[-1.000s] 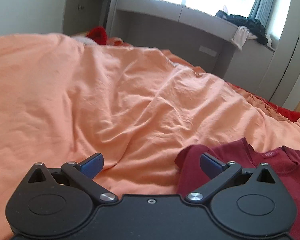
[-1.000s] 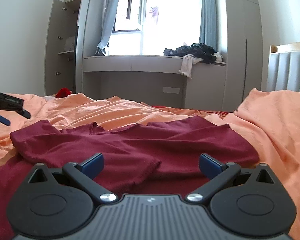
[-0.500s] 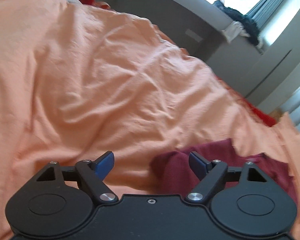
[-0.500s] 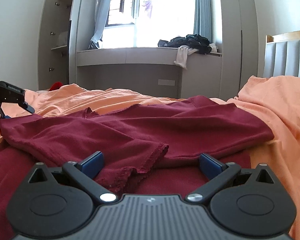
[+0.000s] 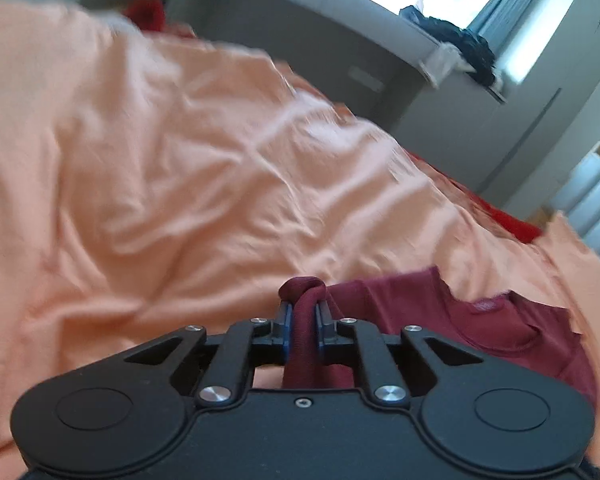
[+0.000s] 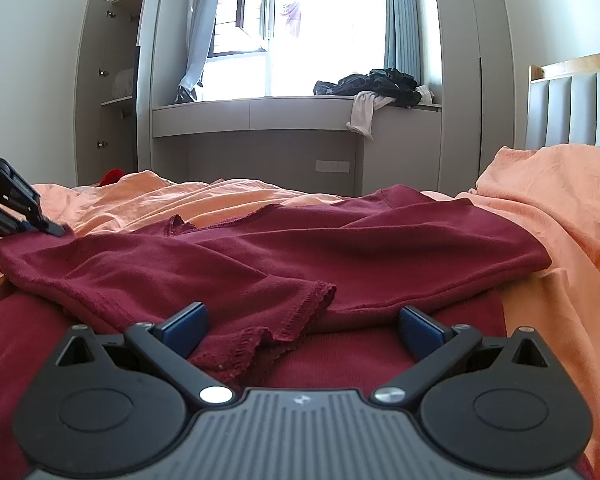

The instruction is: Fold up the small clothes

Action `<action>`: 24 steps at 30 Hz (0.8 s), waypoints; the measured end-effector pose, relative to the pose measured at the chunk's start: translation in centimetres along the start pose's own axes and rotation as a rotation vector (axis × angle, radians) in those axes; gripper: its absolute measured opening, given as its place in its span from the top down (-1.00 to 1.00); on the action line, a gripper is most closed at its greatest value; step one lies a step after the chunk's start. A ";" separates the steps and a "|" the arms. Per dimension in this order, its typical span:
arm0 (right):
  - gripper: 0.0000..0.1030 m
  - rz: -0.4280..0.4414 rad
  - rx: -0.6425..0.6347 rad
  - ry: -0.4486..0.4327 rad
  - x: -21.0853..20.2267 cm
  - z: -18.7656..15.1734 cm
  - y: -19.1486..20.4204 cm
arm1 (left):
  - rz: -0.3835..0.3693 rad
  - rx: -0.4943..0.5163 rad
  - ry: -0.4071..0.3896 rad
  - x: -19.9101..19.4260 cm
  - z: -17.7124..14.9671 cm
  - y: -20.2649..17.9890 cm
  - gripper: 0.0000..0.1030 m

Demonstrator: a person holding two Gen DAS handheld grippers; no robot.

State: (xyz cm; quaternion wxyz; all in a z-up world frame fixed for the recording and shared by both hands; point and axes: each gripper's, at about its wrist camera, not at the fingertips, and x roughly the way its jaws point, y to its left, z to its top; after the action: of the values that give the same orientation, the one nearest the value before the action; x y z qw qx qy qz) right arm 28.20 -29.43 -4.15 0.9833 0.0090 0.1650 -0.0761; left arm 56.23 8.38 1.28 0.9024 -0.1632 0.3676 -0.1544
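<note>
Left gripper (image 5: pixel 302 322) just closed, pinching maroon shirt (image 6: pixel 260 264) edge; right gripper (image 6: pixel 302 326) wide open, empty.

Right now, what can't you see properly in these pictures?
- Left wrist view: the crumpled orange bedsheet is motion-blurred; its wrinkles smear.
- Left wrist view: the left hand-held gripper hides the part of the dark red knit shirt that it pinches.
- Right wrist view: the open right hand-held gripper covers the shirt's near hem.
- Right wrist view: the dark clothes heap is too small to identify.
</note>
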 end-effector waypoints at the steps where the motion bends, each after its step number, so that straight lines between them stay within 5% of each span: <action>1: -0.99 0.002 0.001 0.000 0.0 0.0 -0.1 | 0.017 0.017 -0.016 -0.2 -0.2 -0.4 0.77; 7: -0.99 0.003 0.006 0.003 0.2 -0.1 -0.1 | 0.060 0.056 0.010 0.6 -0.9 -0.8 0.58; 9: -0.99 0.004 0.009 0.004 0.2 -0.1 -0.1 | 0.064 0.054 0.003 0.0 -1.0 -0.6 0.36; 11: -0.99 0.005 0.011 0.003 0.2 -0.2 -0.1 | 0.048 0.049 -0.009 -1.0 -1.3 -0.2 -0.16; 13: -0.99 0.005 0.014 0.001 0.3 -0.2 0.0 | 0.029 0.034 -0.017 -2.3 -1.9 0.3 -0.36; 19: -0.99 0.005 0.018 -0.001 0.3 -0.3 -0.1 | -0.056 -0.067 0.031 -5.4 -4.7 2.4 -0.30; 21: -0.99 0.005 0.018 -0.001 0.3 -0.4 -0.1 | -0.079 -0.094 0.047 -5.8 -5.5 2.9 -0.07; 23: -0.99 0.005 0.018 -0.001 0.3 -0.3 -0.1 | -0.105 -0.117 0.074 -5.8 -6.1 3.2 0.57; 24: -0.99 0.005 0.017 -0.001 0.3 -0.3 -0.1 | -0.108 -0.122 0.079 -5.7 -6.2 3.3 0.61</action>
State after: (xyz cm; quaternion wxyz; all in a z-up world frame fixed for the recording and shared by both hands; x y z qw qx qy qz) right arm 28.34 -29.60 -4.57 0.9834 0.0179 0.1639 -0.0752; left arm 48.39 12.47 -0.75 0.8660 -0.2313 0.4023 -0.1865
